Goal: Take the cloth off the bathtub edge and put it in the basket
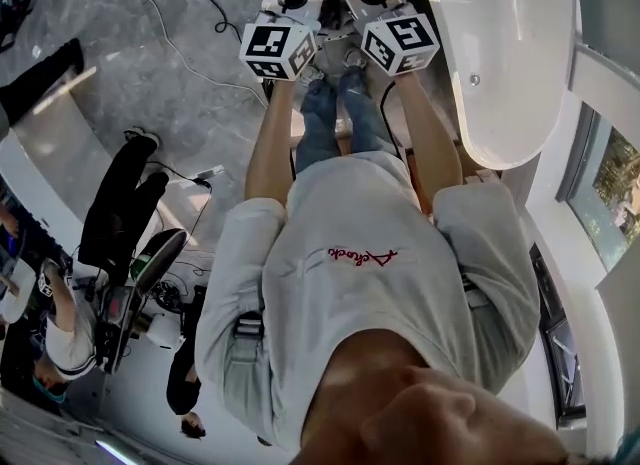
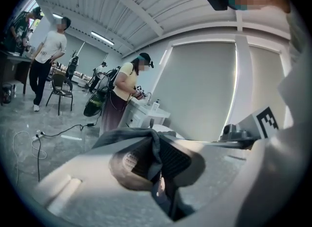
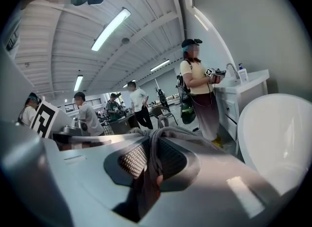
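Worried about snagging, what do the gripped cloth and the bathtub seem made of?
Cloth: soft grey fabric, matte; it creases and drapes in folds. Bathtub: smooth glossy white, probably acrylic or enamel; light reflects off its surface.

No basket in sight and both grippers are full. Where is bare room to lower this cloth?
For the cloth, bare spots are the bathtub basin on the right and the grey floor ahead-left, apart from thin cables. Lower left is crowded with people and gear.
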Action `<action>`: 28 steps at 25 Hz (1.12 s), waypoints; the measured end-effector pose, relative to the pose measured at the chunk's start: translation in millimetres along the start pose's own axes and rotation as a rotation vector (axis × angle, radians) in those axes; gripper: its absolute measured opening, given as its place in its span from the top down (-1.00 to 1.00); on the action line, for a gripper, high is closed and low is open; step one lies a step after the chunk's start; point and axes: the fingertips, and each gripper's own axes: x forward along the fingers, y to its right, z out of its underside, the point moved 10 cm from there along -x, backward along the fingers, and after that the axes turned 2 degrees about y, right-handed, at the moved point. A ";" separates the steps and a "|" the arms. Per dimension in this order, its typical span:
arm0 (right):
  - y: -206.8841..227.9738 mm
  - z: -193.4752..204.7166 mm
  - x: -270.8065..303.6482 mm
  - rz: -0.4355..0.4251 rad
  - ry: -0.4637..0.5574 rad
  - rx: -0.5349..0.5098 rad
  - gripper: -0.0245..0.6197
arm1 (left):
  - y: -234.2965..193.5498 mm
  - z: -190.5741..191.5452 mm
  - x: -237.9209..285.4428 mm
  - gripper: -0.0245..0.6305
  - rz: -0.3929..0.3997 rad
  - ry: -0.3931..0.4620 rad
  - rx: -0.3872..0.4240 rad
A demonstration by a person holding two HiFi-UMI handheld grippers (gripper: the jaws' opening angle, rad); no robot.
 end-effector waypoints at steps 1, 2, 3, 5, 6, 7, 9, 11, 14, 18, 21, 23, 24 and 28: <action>4.2 7.9 1.4 0.009 -0.014 0.010 0.72 | -2.2 7.2 3.2 0.79 0.001 -0.011 -0.010; 9.3 16.3 3.1 0.021 -0.027 0.024 0.72 | -5.1 15.4 7.7 0.79 0.003 -0.027 -0.018; 15.4 26.0 4.7 0.036 -0.040 0.044 0.72 | -8.5 25.3 13.2 0.79 0.004 -0.047 -0.027; 29.0 48.9 8.1 0.066 -0.079 0.088 0.72 | -16.4 48.7 24.1 0.79 -0.001 -0.089 -0.058; 34.0 60.6 9.3 0.075 -0.106 0.103 0.72 | -19.7 59.7 27.4 0.79 -0.010 -0.109 -0.076; 37.5 71.1 9.8 0.080 -0.133 0.113 0.72 | -22.4 69.8 29.1 0.80 -0.021 -0.129 -0.093; 43.5 87.0 9.8 0.090 -0.169 0.142 0.72 | -27.8 88.9 31.4 0.80 -0.035 -0.175 -0.120; 49.8 100.6 9.3 0.110 -0.199 0.166 0.72 | -34.2 108.3 32.1 0.80 -0.047 -0.226 -0.147; 56.4 121.7 9.8 0.128 -0.262 0.159 0.72 | -43.3 132.8 29.5 0.80 -0.072 -0.284 -0.184; 61.3 138.4 8.8 0.143 -0.301 0.173 0.72 | -45.9 150.8 30.8 0.80 -0.080 -0.329 -0.194; 64.5 147.1 8.5 0.150 -0.315 0.177 0.72 | -48.6 161.9 33.8 0.80 -0.089 -0.351 -0.202; 67.6 150.1 8.7 0.152 -0.317 0.179 0.71 | -50.8 165.9 36.0 0.80 -0.093 -0.355 -0.205; 69.1 150.9 8.8 0.155 -0.318 0.178 0.71 | -51.5 166.9 37.0 0.80 -0.092 -0.356 -0.206; 75.7 157.0 11.4 0.217 -0.359 0.175 0.62 | -52.9 172.3 41.5 0.58 -0.088 -0.383 -0.195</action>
